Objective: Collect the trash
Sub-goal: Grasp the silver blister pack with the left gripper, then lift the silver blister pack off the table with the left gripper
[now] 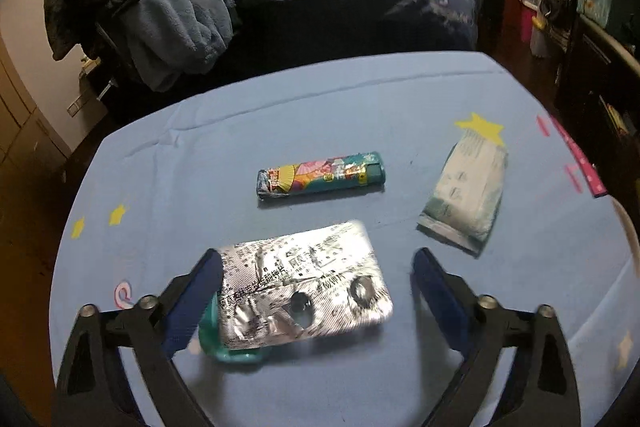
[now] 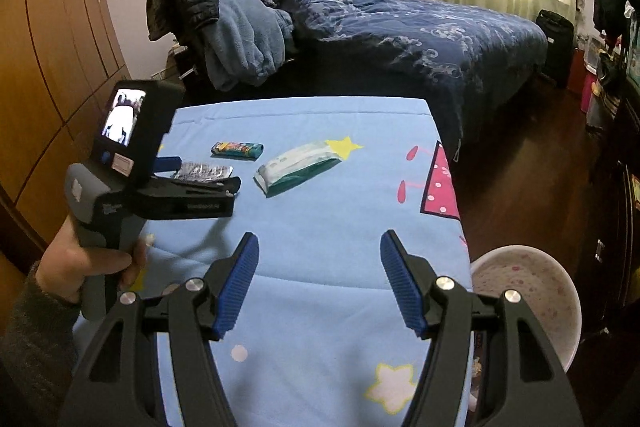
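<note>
A silver blister pack lies on the blue-clothed table, between the fingers of my left gripper. The gripper is open: the left pad is at the pack's edge and the right pad stands apart from it. A teal curved piece shows under the pack's near corner. Beyond lie a colourful lighter and a pale tissue pack. In the right wrist view, my right gripper hangs open and empty over the near table, well short of the blister pack, lighter and tissue pack.
A white, pink-speckled bin stands off the table's right edge. A person's hand holds the left gripper at the table's left side. Behind the table are a bed with a dark blue quilt and piled clothes.
</note>
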Tool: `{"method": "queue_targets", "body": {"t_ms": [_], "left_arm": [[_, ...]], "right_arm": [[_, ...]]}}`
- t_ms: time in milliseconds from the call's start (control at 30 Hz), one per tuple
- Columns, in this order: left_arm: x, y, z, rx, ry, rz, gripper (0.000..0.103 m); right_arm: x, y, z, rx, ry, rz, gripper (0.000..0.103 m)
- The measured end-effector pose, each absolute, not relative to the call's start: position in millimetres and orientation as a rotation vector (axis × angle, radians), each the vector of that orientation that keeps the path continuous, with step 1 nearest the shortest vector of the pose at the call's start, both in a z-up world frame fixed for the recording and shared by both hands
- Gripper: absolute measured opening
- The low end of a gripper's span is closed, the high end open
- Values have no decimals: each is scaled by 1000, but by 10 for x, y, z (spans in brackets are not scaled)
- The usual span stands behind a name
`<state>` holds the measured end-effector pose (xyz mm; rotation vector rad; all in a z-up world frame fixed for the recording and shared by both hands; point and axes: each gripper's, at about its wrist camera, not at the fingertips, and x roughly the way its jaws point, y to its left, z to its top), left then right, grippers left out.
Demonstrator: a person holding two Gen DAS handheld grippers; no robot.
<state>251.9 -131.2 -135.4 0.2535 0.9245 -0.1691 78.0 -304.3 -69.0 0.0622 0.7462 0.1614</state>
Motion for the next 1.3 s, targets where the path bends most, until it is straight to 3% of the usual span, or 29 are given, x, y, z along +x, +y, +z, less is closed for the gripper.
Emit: {"method": "queue_targets", "body": {"t_ms": [33,100,167,267,467,933,967,1033,1067,1100,1300], "left_arm": [[2522,-1310,-1350,264,914,-166,88],[2520,-1288,-1320,272,906,-167,67],[2532,-1253,-1312,246,912,-189,63],[2548,-1177,-1290,201,910,-214,43],[2527,-897,-1173,54,876,-258,32],[2359,-308,-983,-102,854,-270,26],[2352,-312,-988,-104,860,-280,27],[2306,-345,-996,-95,858,-292,49],[2282,-381,-1002,-72,857,-289,85],[2259,-419,-1006,-49,852,-280,99],[2187,-592,-1078,79,827,-231,99]], "right_arm": [[784,-3047,-688,64,746,161,64],[801,-3043,-690,66,746,163,64],[815,-3035,-690,68,747,166,64],[851,-3002,-687,68,749,176,64],[898,-2897,-670,59,749,197,64],[917,-2742,-652,48,747,229,64],[920,-2731,-653,47,747,232,65],[921,-2713,-653,47,747,236,64],[918,-2702,-650,48,746,240,64],[918,-2696,-646,47,745,242,65],[887,-2684,-623,44,741,244,65]]}}
